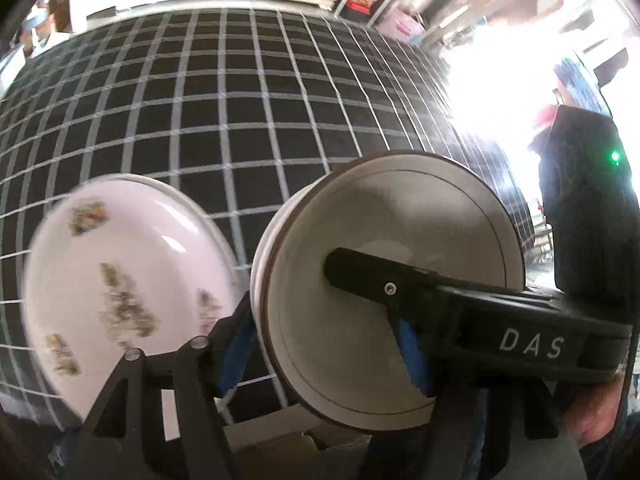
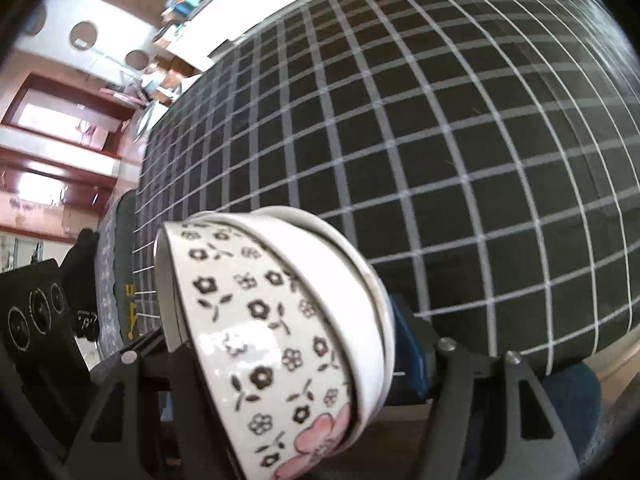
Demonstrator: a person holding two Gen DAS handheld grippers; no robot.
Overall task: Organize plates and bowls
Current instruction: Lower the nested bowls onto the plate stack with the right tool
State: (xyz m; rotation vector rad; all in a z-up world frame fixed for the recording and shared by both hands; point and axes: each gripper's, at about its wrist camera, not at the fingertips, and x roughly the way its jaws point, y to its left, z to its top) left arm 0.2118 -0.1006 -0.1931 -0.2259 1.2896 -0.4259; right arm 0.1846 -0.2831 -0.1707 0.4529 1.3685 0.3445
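left wrist view: left gripper [image 1: 326,320] clamped on the wall of a white bowl with a dark rim line [image 1: 380,280], one finger [image 1: 360,276] lying inside the bowl, the blue-padded other finger outside; the bowl is tilted on edge above the near edge of the checked tablecloth [image 1: 200,100] (black with a white grid). just beside it, to its left, a white plate with floral prints [image 1: 120,288], blurred. right wrist view: right gripper [image 2: 288,344] closed on a stack of nested bowls [image 2: 280,320], the outermost printed with dark flowers and one pink bloom, held tilted over the near edge of the same cloth
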